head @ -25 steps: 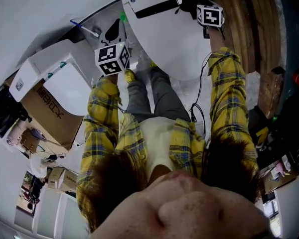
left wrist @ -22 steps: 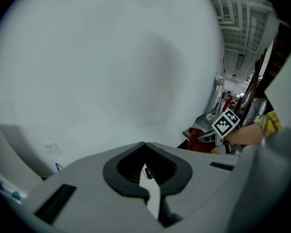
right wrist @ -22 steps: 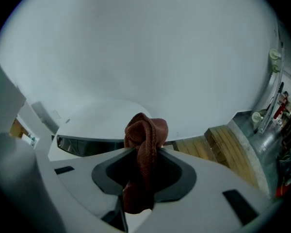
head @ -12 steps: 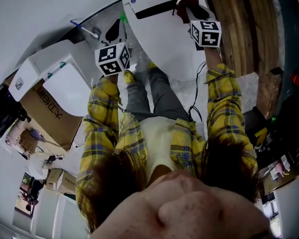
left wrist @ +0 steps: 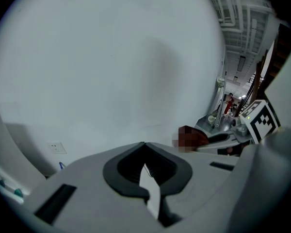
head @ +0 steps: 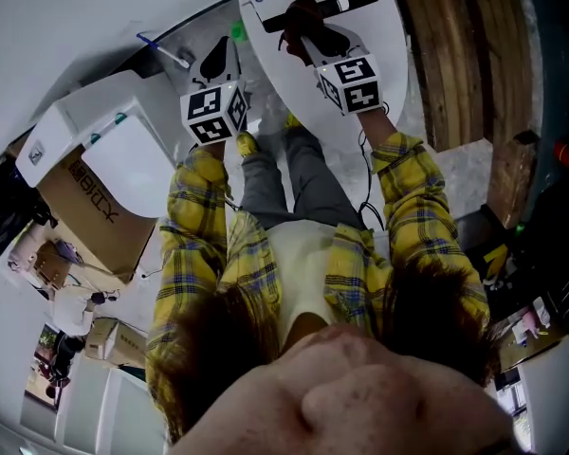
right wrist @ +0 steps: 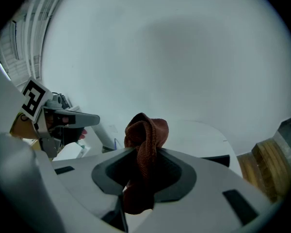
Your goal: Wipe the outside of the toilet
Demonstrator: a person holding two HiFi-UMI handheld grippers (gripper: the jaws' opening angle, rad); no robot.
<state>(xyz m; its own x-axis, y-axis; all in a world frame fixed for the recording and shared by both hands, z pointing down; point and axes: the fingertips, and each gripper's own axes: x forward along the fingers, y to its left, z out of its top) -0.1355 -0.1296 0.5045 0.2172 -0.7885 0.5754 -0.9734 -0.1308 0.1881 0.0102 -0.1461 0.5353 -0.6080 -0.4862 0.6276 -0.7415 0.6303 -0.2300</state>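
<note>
**Cloth Gripped at Far Edge of Toilet Lid**

Held the right gripper [right wrist: 144, 155] clamped on a rust-red cloth [right wrist: 146, 129], with the fabric bunched up above the jaws. Placed the cloth over the white toilet [head: 299, 102], near the lid's far edge and just beside the black bar [head: 324, 9]; could not tell whether it touched. Held the left gripper [left wrist: 144, 147] closed, tips meeting on nothing, off the lid's left edge and pointed at a blank wall [left wrist: 111, 62]. Left a cardboard box [head: 93, 202] well apart on the left.
</note>
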